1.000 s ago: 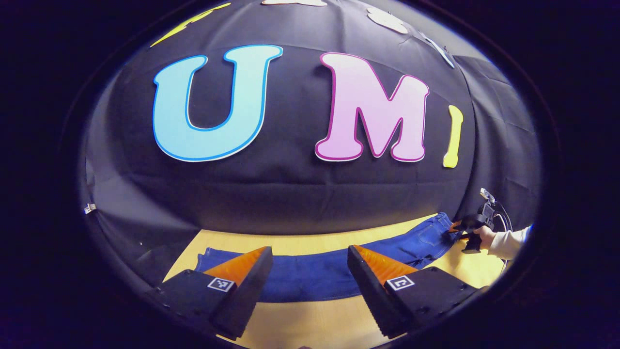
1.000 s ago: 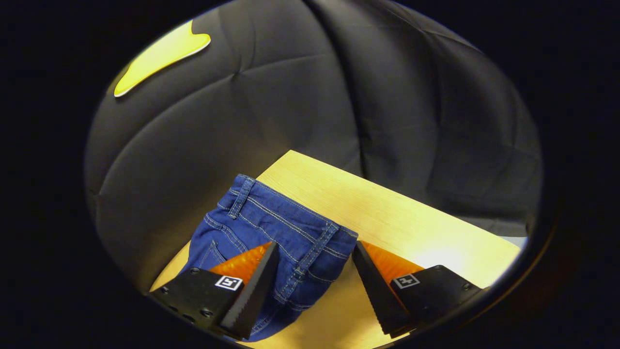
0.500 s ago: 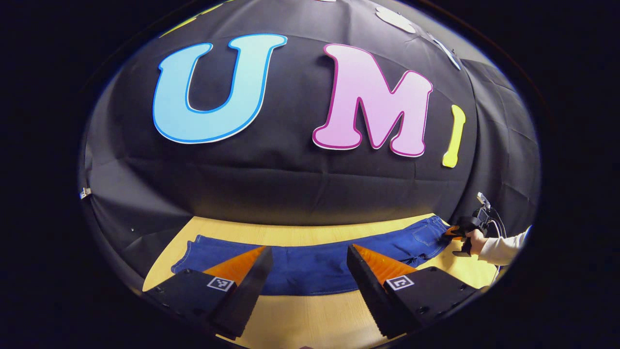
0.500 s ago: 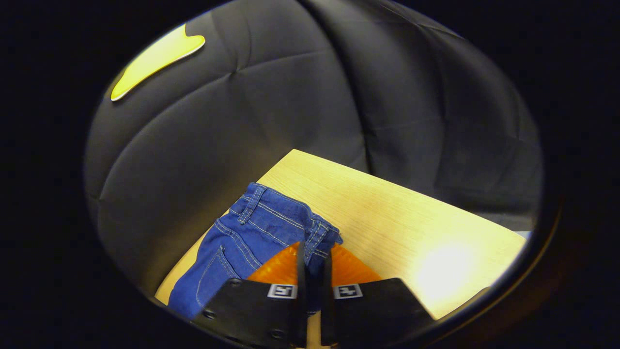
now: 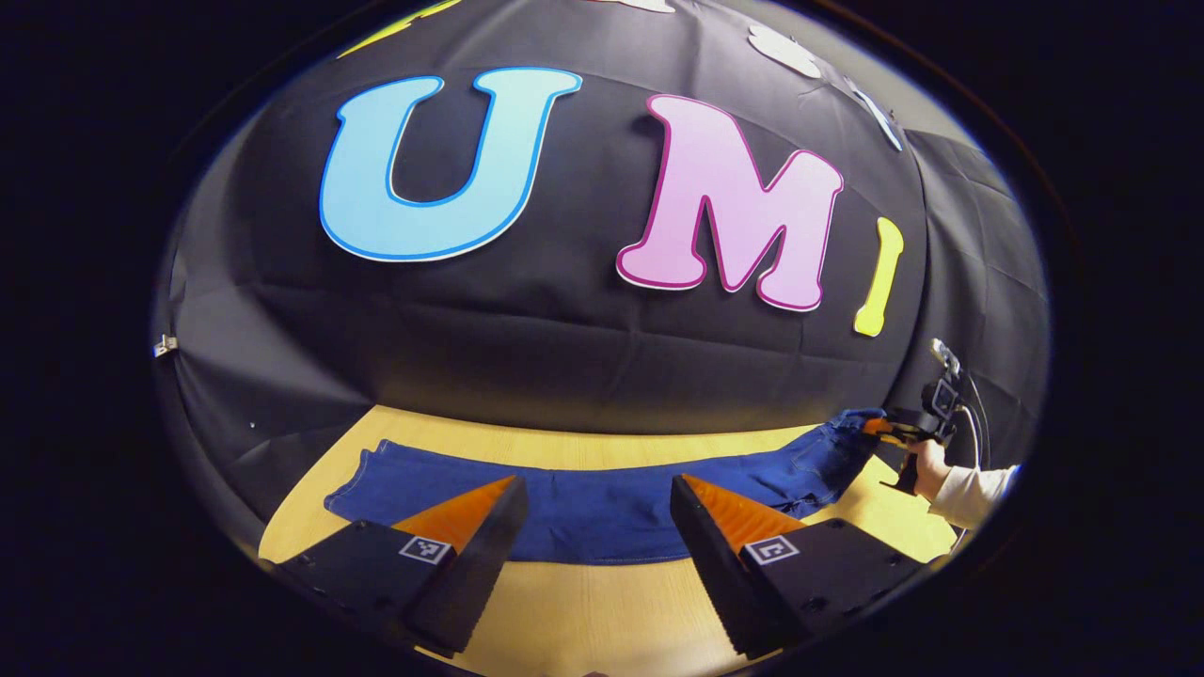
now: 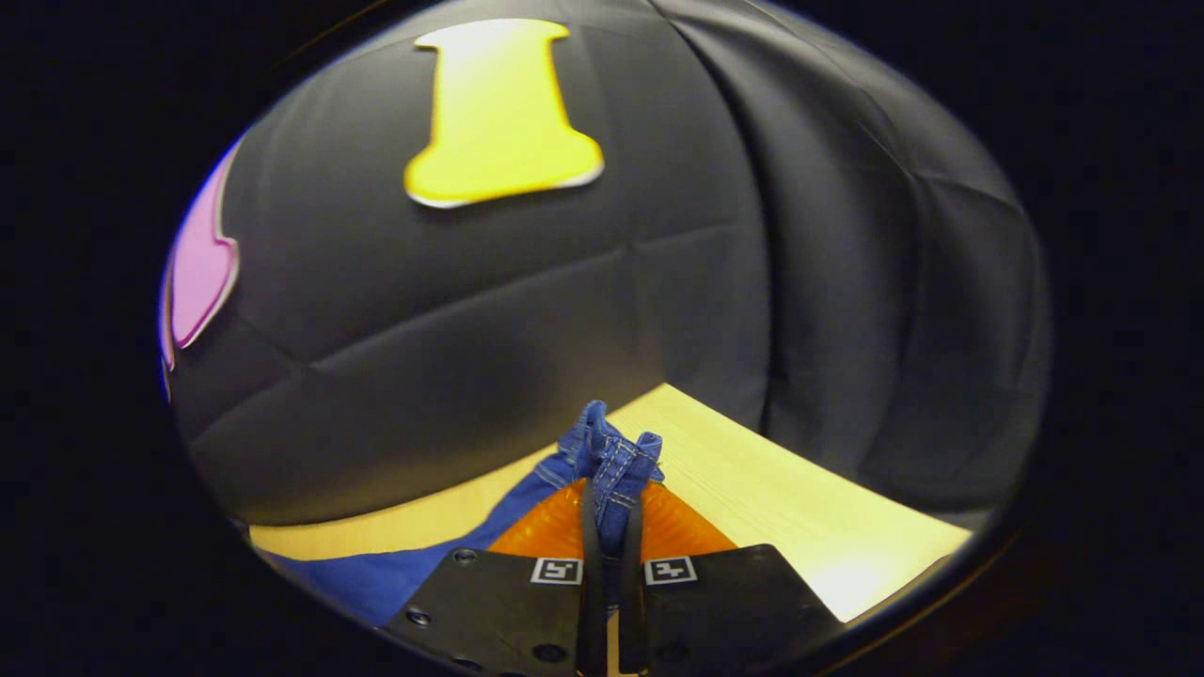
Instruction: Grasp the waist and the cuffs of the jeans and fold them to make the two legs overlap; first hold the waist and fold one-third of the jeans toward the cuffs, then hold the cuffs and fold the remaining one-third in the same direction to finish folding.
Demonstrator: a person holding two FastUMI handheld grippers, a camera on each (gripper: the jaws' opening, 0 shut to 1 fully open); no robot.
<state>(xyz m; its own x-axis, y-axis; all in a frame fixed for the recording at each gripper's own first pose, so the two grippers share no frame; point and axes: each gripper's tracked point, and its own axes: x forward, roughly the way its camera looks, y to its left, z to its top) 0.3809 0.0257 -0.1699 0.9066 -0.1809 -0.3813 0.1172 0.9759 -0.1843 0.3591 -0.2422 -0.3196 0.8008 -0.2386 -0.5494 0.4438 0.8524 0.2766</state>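
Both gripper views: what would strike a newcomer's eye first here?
The blue jeans stretch flat across the wooden table, beyond the open left gripper. In the right gripper view, the right gripper is clamped on the bunched waist, raised off the table at the far end.

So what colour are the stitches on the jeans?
Pale, whitish stitches on the dark blue jeans, clearest in the right gripper view.

The left gripper view looks from low over the table (image 5: pixel 602 621) toward the wall; the right gripper view sits close, maybe lower; both see the jeans (image 5: pixel 602 512).
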